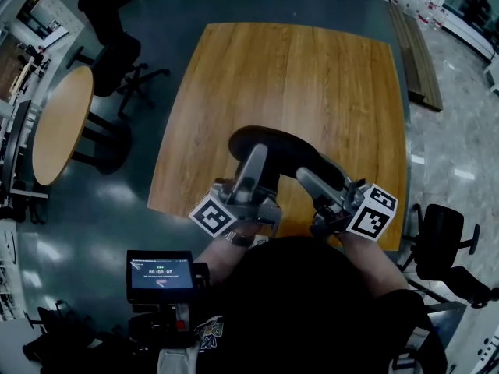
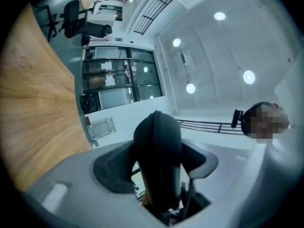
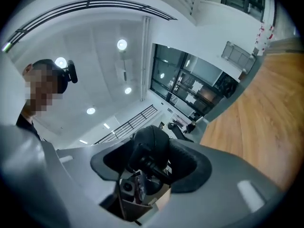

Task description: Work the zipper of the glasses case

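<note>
I hold a black oval glasses case [image 1: 274,143] in the air over the near edge of the wooden table [image 1: 312,76]. My left gripper [image 1: 254,160] grips its near left side. In the left gripper view the case [image 2: 157,137] fills the gap between the dark pads [image 2: 111,167], which press on it. My right gripper [image 1: 310,181] is at the case's right end. In the right gripper view the rounded end of the case [image 3: 153,137] and its zipper pull [image 3: 146,164] lie between the jaws, which stand apart with a gap at the left pad [image 3: 110,161].
A round wooden table [image 1: 58,123] and a black office chair [image 1: 117,57] stand at the left, and another chair [image 1: 444,244] at the right. A wooden bench [image 1: 417,53] lies at the far right. A small screen [image 1: 161,275] sits by my body.
</note>
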Tool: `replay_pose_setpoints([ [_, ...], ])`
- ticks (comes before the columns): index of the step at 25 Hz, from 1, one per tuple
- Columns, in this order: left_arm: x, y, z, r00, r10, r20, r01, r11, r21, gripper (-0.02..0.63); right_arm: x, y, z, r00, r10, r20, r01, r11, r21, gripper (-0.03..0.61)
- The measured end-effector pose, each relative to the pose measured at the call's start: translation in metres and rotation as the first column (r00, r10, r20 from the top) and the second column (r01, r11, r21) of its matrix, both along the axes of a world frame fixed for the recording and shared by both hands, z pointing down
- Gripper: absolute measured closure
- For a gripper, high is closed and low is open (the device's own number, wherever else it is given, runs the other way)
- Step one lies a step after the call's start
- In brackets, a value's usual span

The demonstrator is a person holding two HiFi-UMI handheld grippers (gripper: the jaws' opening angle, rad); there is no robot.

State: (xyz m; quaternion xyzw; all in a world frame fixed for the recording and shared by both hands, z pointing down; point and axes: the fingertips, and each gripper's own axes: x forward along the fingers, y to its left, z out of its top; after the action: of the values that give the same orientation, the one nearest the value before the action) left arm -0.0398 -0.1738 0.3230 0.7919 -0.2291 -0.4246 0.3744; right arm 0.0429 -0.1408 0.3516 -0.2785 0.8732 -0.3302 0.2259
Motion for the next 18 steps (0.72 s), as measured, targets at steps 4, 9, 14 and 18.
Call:
replay_pose_setpoints([
  [4, 0.001, 0.006, -0.015, 0.993, -0.033, 0.118, 0.014, 0.987, 0.158, 0.296, -0.001, 0.0, 0.006, 0.984, -0.099, 0.148, 0.114, 0.988, -0.101, 0.334],
  [9, 0.027, 0.017, -0.011, 0.979, 0.065, 0.195, -0.102, 0.977, 0.186, 0.255, -0.015, 0.004, 0.013, 0.958, -0.175, 0.23, 0.216, 0.962, -0.169, 0.336],
  [14, 0.029, 0.017, -0.006, 0.976, 0.071, 0.206, -0.1, 0.986, 0.133, 0.32, -0.021, 0.004, 0.009, 0.971, -0.182, 0.158, 0.204, 0.969, -0.138, 0.333],
  [18, 0.011, -0.004, 0.009, 0.998, 0.059, -0.011, -0.06, 0.996, -0.066, 0.325, -0.009, 0.0, 0.0, 0.991, -0.096, 0.096, 0.1, 0.994, -0.046, 0.323],
])
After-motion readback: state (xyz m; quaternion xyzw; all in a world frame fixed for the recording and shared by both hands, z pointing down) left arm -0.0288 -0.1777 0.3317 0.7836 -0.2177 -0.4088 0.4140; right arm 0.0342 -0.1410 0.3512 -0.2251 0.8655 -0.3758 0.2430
